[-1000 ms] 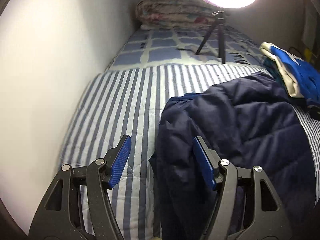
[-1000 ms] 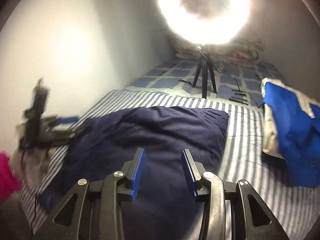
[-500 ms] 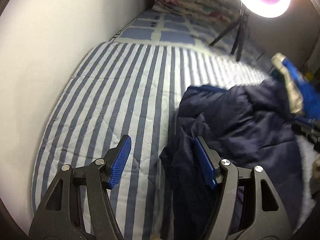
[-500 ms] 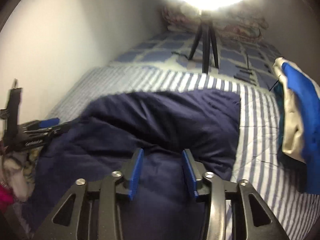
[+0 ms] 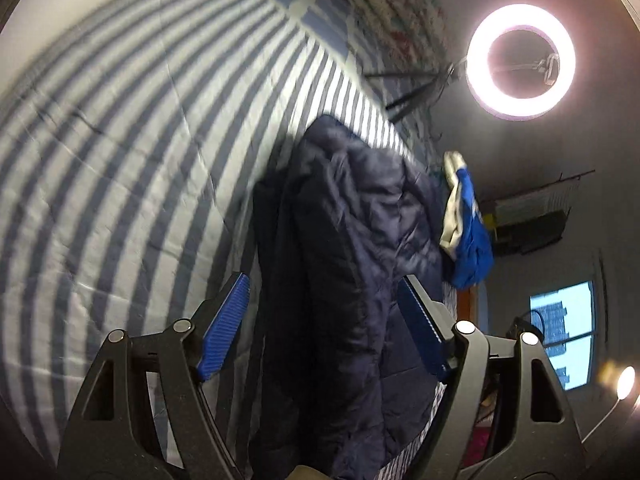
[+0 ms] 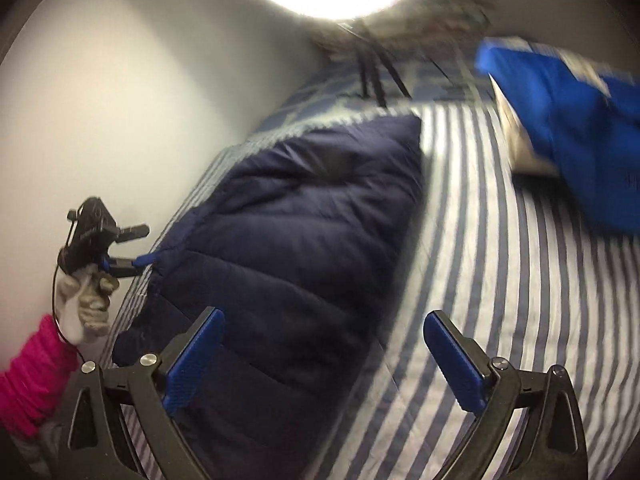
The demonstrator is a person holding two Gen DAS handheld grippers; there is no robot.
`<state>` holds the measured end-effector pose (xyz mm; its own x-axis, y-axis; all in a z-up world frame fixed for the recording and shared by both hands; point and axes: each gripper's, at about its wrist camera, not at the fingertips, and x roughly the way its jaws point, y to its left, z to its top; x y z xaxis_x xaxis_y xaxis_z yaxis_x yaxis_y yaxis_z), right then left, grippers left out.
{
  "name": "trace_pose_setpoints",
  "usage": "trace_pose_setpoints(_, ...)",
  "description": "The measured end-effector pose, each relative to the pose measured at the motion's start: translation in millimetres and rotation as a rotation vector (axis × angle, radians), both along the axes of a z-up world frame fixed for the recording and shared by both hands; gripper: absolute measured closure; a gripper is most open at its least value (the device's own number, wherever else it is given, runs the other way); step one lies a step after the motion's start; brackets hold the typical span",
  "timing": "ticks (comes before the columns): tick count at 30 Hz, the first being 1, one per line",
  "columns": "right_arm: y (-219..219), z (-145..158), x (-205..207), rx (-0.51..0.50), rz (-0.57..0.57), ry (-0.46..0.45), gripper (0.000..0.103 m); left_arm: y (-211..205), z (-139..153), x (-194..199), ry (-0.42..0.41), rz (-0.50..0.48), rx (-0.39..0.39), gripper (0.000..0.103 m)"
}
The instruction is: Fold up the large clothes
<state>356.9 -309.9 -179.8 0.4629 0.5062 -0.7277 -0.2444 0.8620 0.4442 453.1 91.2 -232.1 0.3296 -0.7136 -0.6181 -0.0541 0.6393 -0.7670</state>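
Note:
A navy quilted jacket (image 6: 296, 240) lies folded lengthwise on the striped bed cover (image 6: 480, 280). My right gripper (image 6: 324, 356) hovers over its near right edge. Its jaws are opening wide, and neither pad touches the cloth. In the strongly rolled left wrist view the jacket (image 5: 344, 264) runs between the blue pads (image 5: 224, 332) of my left gripper (image 5: 322, 320). Those jaws are also opening, with no pad pressing on the cloth. The right wrist view shows the left gripper (image 6: 142, 245) at the jacket's left edge, held by a gloved hand (image 6: 84, 300) with a pink sleeve (image 6: 32, 376).
A blue and cream garment (image 6: 580, 120) is piled at the bed's right side. A lit ring light (image 5: 520, 60) on a tripod stands at the far end, with a folded floral quilt (image 5: 400, 12) behind it. A pale wall (image 6: 120, 100) borders the bed's left side.
The right gripper's jaws have spread from narrow to wide, and it has swung right and lower over the jacket's edge. The left gripper has rolled sharply and opened a little more.

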Motion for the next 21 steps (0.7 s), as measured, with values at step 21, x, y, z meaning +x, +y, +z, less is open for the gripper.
trace_pose_setpoints(21,3.0,-69.6,35.4,0.305,0.064,0.150,0.018,-32.4,-41.5,41.8,-0.037,-0.095,-0.026,0.029)
